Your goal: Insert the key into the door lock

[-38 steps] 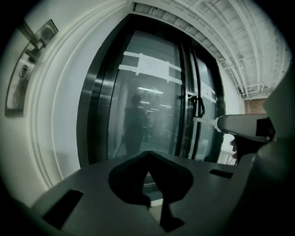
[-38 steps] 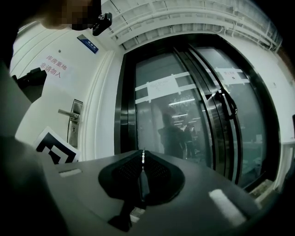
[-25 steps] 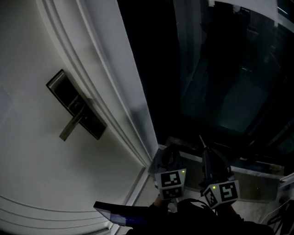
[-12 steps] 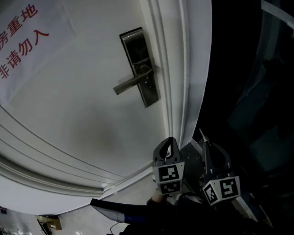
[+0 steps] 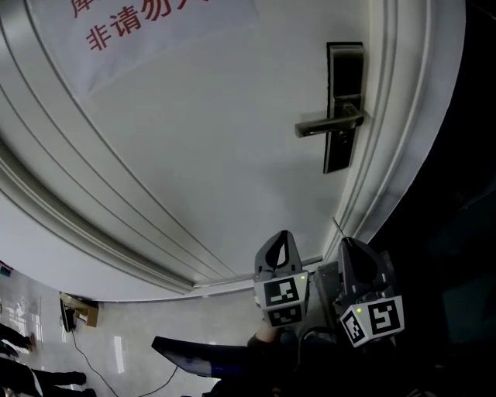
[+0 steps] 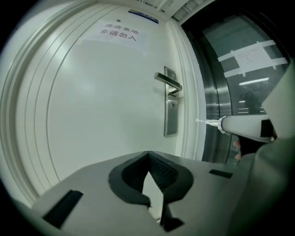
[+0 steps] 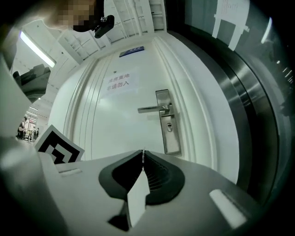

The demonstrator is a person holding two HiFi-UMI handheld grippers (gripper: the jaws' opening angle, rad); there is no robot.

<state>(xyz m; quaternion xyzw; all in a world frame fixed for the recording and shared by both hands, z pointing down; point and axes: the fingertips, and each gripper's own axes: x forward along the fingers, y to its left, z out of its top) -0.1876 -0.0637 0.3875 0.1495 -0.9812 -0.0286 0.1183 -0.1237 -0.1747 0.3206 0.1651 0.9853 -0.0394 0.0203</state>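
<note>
The silver lock plate [image 5: 343, 105] with its lever handle [image 5: 328, 124] sits on the white door [image 5: 201, 155], upper right in the head view. Its keyhole [image 7: 169, 127] lies under the lever. Both grippers hang low and well short of the door. My right gripper [image 5: 346, 242] is shut on the key [image 5: 337, 226], whose thin blade pokes out past the jaw tips. The left gripper view shows that key [image 6: 208, 121] from the side, level with the lock plate [image 6: 170, 106]. My left gripper [image 5: 279, 236] is shut with nothing in it.
A paper sign [image 5: 147, 23] with red characters hangs on the door's upper part. Dark glass panels [image 6: 244, 69] and a metal frame stand to the right of the door. At lower left there is shiny floor [image 5: 93, 341] with a small box and a cable.
The head view has swung round: the lock went from the left of the frame to the upper right, and floor now shows. Both grippers stay at the bottom, the right one still on the key.
</note>
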